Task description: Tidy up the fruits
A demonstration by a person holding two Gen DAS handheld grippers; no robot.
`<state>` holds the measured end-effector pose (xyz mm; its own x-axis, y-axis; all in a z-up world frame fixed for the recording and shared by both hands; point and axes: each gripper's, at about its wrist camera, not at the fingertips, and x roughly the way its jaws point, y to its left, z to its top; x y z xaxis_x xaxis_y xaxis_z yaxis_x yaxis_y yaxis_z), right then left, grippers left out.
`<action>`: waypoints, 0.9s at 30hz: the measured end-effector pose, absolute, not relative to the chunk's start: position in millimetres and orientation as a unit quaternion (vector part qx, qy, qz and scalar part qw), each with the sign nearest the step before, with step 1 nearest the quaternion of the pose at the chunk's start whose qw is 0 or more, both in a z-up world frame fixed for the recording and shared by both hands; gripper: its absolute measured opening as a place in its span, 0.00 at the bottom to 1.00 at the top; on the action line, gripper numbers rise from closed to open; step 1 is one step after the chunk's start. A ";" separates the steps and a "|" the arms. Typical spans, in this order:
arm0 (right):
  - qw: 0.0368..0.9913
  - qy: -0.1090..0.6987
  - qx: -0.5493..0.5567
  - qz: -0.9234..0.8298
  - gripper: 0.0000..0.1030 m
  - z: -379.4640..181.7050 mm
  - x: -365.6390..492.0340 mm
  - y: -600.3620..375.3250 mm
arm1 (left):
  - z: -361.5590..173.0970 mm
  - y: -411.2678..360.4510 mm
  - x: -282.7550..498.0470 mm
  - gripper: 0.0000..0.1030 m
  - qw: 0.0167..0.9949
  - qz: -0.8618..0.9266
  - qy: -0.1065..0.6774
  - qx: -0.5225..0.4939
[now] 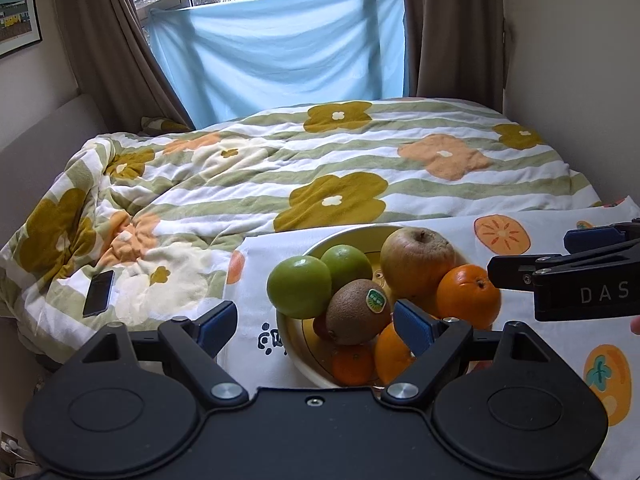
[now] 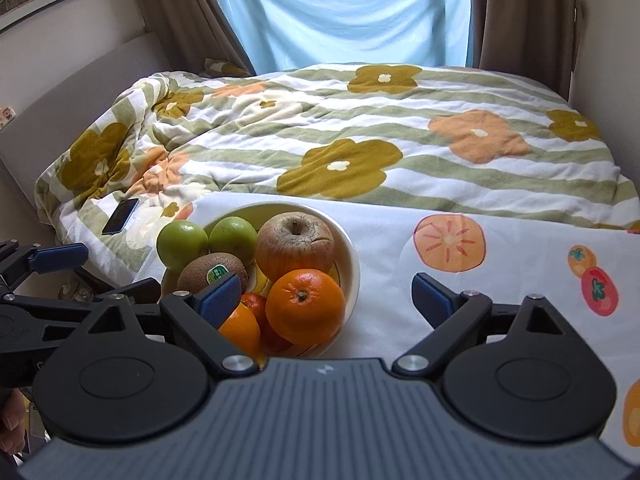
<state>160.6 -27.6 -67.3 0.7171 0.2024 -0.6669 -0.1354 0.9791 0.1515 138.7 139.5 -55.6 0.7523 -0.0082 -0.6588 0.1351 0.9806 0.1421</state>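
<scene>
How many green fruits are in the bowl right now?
2. One green fruit sits at the bowl's far-left rim, the other just right of it, beside the brown apple. Others may be hidden underneath.

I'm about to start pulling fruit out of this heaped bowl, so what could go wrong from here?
1. The kiwi rests on top of the oranges; lifting a neighbour could send it rolling out of the bowl.
2. The bowl sits near the cloth's left edge, by the bedding, so a nudge may tip it.
3. The left gripper and right gripper, both open, are close and might collide.
</scene>
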 end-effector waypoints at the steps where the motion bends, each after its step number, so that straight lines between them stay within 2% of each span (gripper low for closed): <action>1: 0.928 0.359 0.044 0.090 1.00 -60.4 154.6 -33.3 | -49.7 134.1 133.9 0.86 0.934 -0.037 0.345 0.089; 11: 0.950 0.306 0.015 0.054 1.00 -1.8 70.5 -97.5 | 6.7 84.0 68.8 0.86 0.952 -0.029 0.298 0.065; 15: 0.955 0.295 0.021 0.034 1.00 13.6 34.7 -123.8 | 23.2 69.0 38.9 0.90 0.957 -0.026 0.281 0.066; 18: 0.956 0.291 0.017 0.016 1.00 21.2 11.0 -138.0 | 30.5 61.9 19.5 0.91 0.959 -0.026 0.276 0.064; 22: 0.956 0.292 0.002 -0.013 1.00 25.2 -18.1 -152.1 | 36.0 58.4 -4.1 0.98 0.960 -0.024 0.271 0.059; 27: 0.954 0.297 -0.012 -0.042 1.00 23.6 -45.3 -160.7 | 37.1 55.8 -24.5 0.99 0.959 -0.019 0.275 0.063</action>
<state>-45.3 -160.7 23.6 0.8201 -0.0882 -0.5654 0.0738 0.9961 -0.0484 -24.5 55.8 37.1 0.8483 -0.0020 -0.5295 0.0708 0.9914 0.1097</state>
